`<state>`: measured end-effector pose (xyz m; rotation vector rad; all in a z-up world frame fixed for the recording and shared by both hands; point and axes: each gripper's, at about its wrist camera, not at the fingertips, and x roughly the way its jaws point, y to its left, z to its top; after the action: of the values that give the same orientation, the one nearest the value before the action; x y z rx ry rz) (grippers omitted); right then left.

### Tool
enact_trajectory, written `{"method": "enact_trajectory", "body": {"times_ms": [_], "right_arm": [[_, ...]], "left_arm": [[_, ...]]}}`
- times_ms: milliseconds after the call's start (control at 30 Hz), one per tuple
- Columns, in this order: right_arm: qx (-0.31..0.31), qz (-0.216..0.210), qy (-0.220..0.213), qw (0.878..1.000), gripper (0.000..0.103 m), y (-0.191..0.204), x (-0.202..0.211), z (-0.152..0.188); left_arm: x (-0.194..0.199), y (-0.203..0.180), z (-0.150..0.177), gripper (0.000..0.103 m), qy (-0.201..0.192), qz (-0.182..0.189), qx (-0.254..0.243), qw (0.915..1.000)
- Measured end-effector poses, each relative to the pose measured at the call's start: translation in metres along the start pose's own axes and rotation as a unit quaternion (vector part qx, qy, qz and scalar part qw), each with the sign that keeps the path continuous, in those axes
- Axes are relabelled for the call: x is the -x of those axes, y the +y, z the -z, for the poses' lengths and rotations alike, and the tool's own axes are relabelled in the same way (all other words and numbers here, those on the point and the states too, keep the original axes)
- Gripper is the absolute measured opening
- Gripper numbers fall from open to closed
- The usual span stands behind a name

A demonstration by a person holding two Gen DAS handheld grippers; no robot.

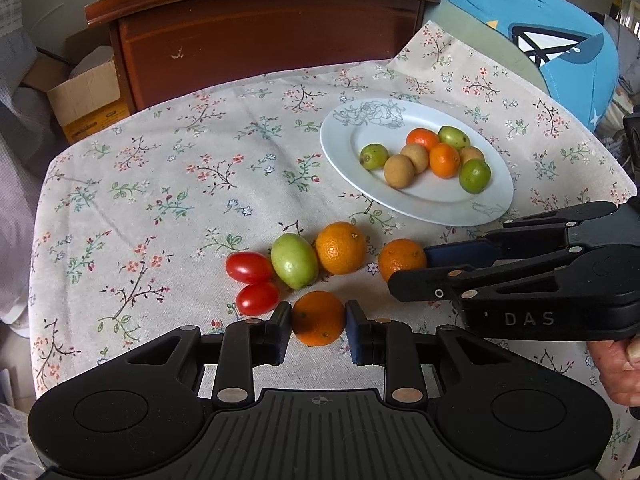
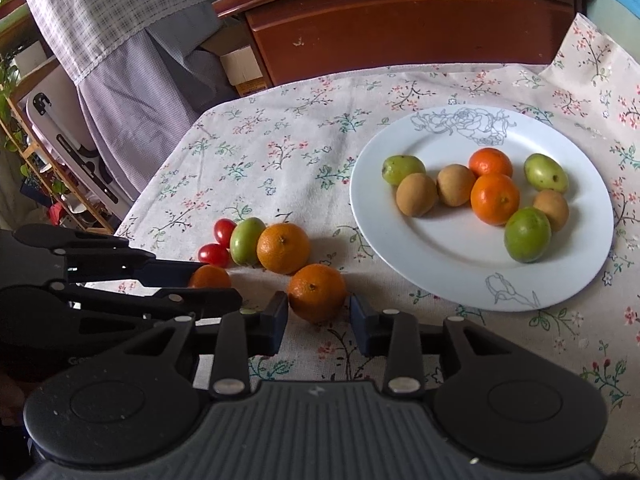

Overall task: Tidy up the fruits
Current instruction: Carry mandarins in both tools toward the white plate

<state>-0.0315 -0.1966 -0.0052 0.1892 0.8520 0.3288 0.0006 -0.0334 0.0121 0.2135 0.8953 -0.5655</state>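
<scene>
A dark wooden cabinet [image 1: 264, 36] stands behind the table; a cardboard box [image 1: 86, 92] beside it; daylight.

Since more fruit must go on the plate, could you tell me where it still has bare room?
The plate is bare along its near rim, below the green fruit, and on its left, ahead of the brown fruit. The far part by the rose drawing is free too. Its middle and right are crowded.

Domestic room, likely a bedroom or living space. Evidence: floral tablecloth [image 1: 160, 184] over a table, scuffed wooden cabinet [image 1: 264, 36], open cardboard box [image 1: 86, 92] on the floor, hanging checked fabric [image 2: 108, 12], potted plants [image 2: 10, 92] on shelving.
</scene>
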Motion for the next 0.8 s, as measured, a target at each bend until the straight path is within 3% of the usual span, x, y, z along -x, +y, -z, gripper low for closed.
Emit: {"method": "enact_trajectory", "body": {"times_ms": [33,367,667,800], "right_arm": [[0.001,0.000,0.000,1.000,0.031,0.000,0.000,0.000],[0.005,0.001,-0.021,1.000,0.031,0.000,0.019,-0.008],[0.002,0.018,-0.068,0.998,0.031,-0.015,0.056,-0.035],[-0.001,0.024,-0.068,0.997,0.031,-0.027,0.064,-0.040]], "left_arm": [[0.000,0.000,0.000,0.026,-0.001,-0.001,0.000,1.0000],[0.009,-0.004,-0.014,0.026,-0.026,-0.001,0.008,0.9996],[0.015,-0.009,-0.047,0.026,-0.061,0.015,0.011,0.9979],[0.011,-0.008,-0.065,0.026,-0.074,0.019,0.017,0.9970]]}}
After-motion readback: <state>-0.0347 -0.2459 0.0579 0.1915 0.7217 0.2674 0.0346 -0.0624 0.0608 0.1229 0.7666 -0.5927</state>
